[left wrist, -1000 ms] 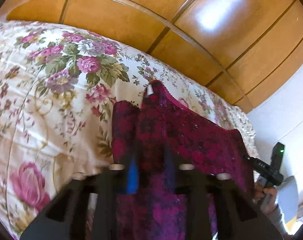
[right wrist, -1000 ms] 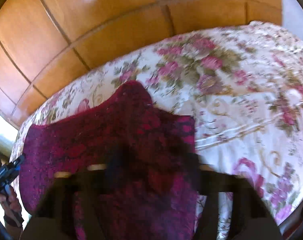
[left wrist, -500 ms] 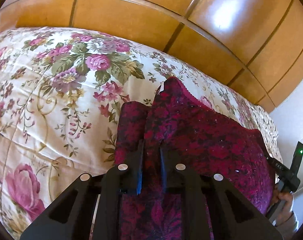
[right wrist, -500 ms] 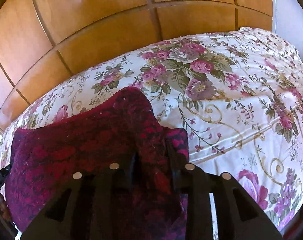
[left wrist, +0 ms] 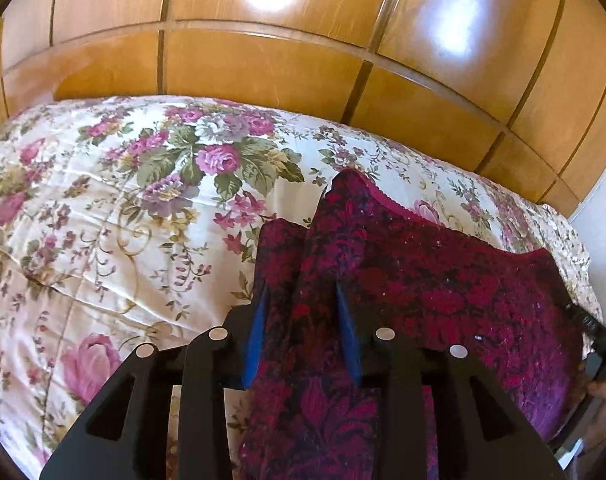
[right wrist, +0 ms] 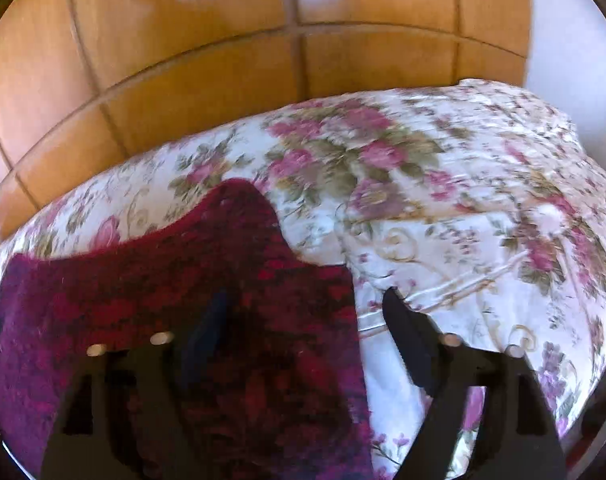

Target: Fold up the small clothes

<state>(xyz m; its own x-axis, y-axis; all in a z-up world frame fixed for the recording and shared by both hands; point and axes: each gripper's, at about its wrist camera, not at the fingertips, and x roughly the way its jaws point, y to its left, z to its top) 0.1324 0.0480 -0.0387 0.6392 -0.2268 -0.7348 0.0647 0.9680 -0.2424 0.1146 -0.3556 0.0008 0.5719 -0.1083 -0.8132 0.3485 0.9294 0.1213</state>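
Note:
A dark red and magenta patterned garment [left wrist: 403,292] lies spread on the floral bedspread [left wrist: 115,216], with a short sleeve at its left edge. My left gripper [left wrist: 301,300] is open, its blue-padded fingers [left wrist: 259,320] straddling the cloth near that sleeve. In the right wrist view the same garment [right wrist: 143,292] fills the lower left. My right gripper [right wrist: 303,308] is open over the garment's right edge, one finger above the cloth and one finger [right wrist: 407,332] above the bedspread [right wrist: 483,240]. That view is blurred.
A glossy wooden panelled headboard [left wrist: 283,60] stands behind the bed and also shows in the right wrist view [right wrist: 183,60]. A white wall [right wrist: 575,40] is at the right. The other gripper and a hand [left wrist: 599,360] show at the far right edge of the left wrist view.
Both grippers were shut on the garment's edge and have opened, letting it go. The cloth now lies flat on the bed. Both cameras have tilted up slightly.

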